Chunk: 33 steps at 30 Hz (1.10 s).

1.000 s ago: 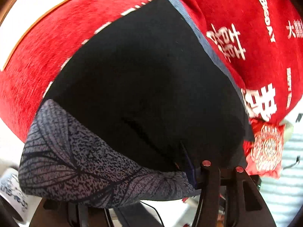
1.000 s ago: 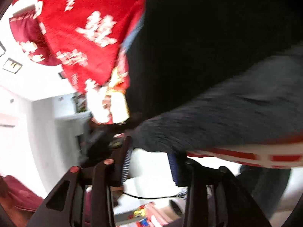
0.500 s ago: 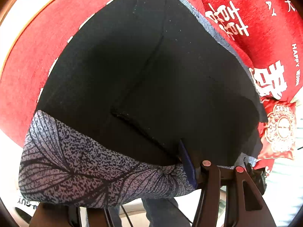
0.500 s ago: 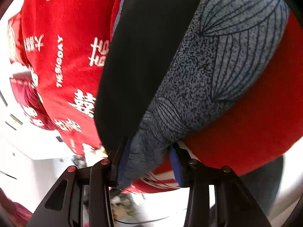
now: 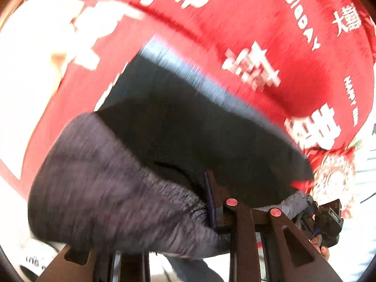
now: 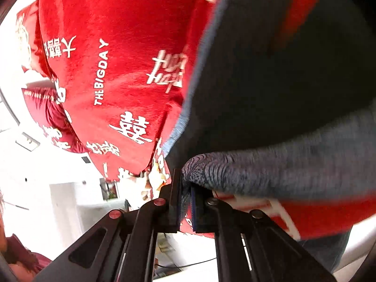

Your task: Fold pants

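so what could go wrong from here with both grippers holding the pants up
1. The right gripper pinches only the patterned corner of the pants; a tug could pull that thin fold out of its jaws.
2. The left gripper bites a thick bunch of cloth, so layers may slide unevenly and leave a crooked fold.
3. Both views are motion-blurred; moving fast, the hanging cloth could drag and rumple the red blanket underneath.

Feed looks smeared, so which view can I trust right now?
Left wrist: heavy motion blur across the pants and cloth. Right wrist: text on the cloth reads sharp, only the grey band streaks; background is blown out white.
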{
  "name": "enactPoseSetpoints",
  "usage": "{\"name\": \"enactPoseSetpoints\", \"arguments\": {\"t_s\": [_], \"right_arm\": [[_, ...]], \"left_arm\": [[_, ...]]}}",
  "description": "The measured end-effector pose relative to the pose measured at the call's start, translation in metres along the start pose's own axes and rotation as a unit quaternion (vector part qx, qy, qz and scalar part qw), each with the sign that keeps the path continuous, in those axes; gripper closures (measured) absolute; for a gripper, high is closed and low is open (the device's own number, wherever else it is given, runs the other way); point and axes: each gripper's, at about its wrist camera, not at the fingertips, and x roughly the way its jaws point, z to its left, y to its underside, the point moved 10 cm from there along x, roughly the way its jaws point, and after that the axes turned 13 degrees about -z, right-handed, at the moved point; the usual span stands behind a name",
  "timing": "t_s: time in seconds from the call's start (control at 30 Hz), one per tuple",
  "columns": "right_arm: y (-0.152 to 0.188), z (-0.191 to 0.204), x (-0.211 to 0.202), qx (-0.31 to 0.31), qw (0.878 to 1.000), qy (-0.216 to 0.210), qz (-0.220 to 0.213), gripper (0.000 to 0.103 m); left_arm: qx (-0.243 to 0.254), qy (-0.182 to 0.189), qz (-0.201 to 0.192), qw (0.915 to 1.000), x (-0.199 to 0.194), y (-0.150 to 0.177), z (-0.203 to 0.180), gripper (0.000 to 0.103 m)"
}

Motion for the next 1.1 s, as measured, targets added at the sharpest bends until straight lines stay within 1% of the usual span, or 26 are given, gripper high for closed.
{"name": "enactPoseSetpoints", "arguments": {"t_s": [0.07,0.1,0.17,0.23,0.27,0.33,0.4,0.43,0.47,0.5,0.57,0.6,0.63,0.67,0.7,0.73,0.77,0.8,0.83,0.87,0.9,0.93,0.97,1.0,1.07,1.1], "right_arm": [[-0.026,0.009,0.018,-0.011,1.000,0.010,0.016,0.096],[-0.037,0.011,0.031,-0.014,0.999,0.020,0.025,0.095],[-0.063,0.010,0.061,-0.022,0.998,0.043,0.045,0.094],[-0.085,0.006,0.091,-0.046,0.995,0.064,0.061,0.093],[-0.093,0.001,0.104,-0.061,0.993,0.075,0.070,0.093],[-0.106,-0.011,0.135,-0.089,0.987,0.100,0.087,0.092],[-0.110,-0.027,0.157,-0.116,0.980,0.126,0.103,0.090],[-0.113,-0.039,0.168,-0.130,0.974,0.146,0.111,0.090],[-0.114,-0.045,0.175,-0.134,0.973,0.151,0.114,0.090],[-0.118,-0.046,0.179,-0.132,0.974,0.146,0.108,0.090],[-0.117,-0.045,0.177,-0.117,0.976,0.148,0.108,0.086],[-0.114,-0.039,0.172,-0.118,0.976,0.144,0.108,0.070],[-0.113,-0.031,0.168,-0.128,0.975,0.144,0.107,0.040],[-0.110,-0.022,0.161,-0.148,0.972,0.148,0.106,0.027],[-0.106,-0.010,0.153,-0.176,0.968,0.148,0.100,0.021],[-0.104,0.001,0.147,-0.195,0.965,0.145,0.098,0.021],[-0.099,0.009,0.142,-0.211,0.962,0.142,0.097,0.021],[-0.091,0.017,0.137,-0.222,0.960,0.136,0.100,0.021],[-0.081,0.025,0.133,-0.234,0.958,0.126,0.104,0.026],[-0.075,0.032,0.134,-0.244,0.956,0.123,0.110,0.031],[-0.068,0.034,0.137,-0.256,0.951,0.125,0.120,0.044],[-0.058,0.032,0.144,-0.275,0.942,0.134,0.138,0.049],[-0.053,0.027,0.150,-0.289,0.935,0.142,0.151,0.050],[-0.045,0.019,0.161,-0.307,0.924,0.156,0.165,0.053],[-0.041,0.006,0.176,-0.329,0.911,0.170,0.182,0.053],[-0.044,0.000,0.185,-0.348,0.902,0.182,0.181,0.053]], "left_arm": [[0.005,-0.002,-0.016,0.9999,0.016,-0.031,-0.016,0.075],[0.010,-0.012,-0.024,0.9996,0.030,-0.047,-0.020,0.075],[0.026,-0.033,-0.034,0.9985,0.055,-0.069,-0.021,0.075],[0.046,-0.063,-0.042,0.9961,0.084,-0.086,-0.017,0.075],[0.051,-0.081,-0.042,0.9945,0.101,-0.091,-0.011,0.075],[0.051,-0.104,-0.038,0.9926,0.132,-0.098,0.002,0.075],[0.049,-0.116,-0.037,0.9913,0.151,-0.101,0.010,0.074],[0.054,-0.123,-0.042,0.9901,0.157,-0.105,0.010,0.074],[0.060,-0.130,-0.043,0.9888,0.159,-0.106,0.009,0.074],[0.064,-0.133,-0.040,0.9882,0.158,-0.105,0.008,0.074],[0.076,-0.131,-0.033,0.9879,0.146,-0.102,0.004,0.074],[0.084,-0.130,-0.031,0.9875,0.138,-0.101,0.001,0.072],[0.092,-0.129,-0.032,0.9868,0.126,-0.100,-0.003,0.067],[0.099,-0.131,-0.038,0.9857,0.113,-0.100,-0.005,0.063],[0.107,-0.139,-0.047,0.9834,0.101,-0.100,-0.004,0.043],[0.119,-0.156,-0.068,0.9782,0.083,-0.102,-0.003,0.026],[0.124,-0.162,-0.087,0.9751,0.071,-0.104,-0.003,0.024],[0.128,-0.161,-0.096,0.9739,0.063,-0.103,-0.003,0.024],[0.132,-0.163,-0.093,0.9732,0.058,-0.101,-0.004,0.024],[0.135,-0.167,-0.091,0.9725,0.058,-0.099,-0.002,0.024],[0.140,-0.171,-0.088,0.9713,0.061,-0.096,-0.001,0.024],[0.153,-0.180,-0.078,0.9686,0.070,-0.091,0.001,0.024],[0.161,-0.186,-0.070,0.9667,0.080,-0.088,0.000,0.024],[0.170,-0.191,-0.065,0.9646,0.092,-0.086,-0.001,0.024],[0.188,-0.204,-0.061,0.9588,0.120,-0.084,-0.003,0.024],[0.193,-0.216,-0.059,0.9552,0.134,-0.085,-0.002,0.024]]}}
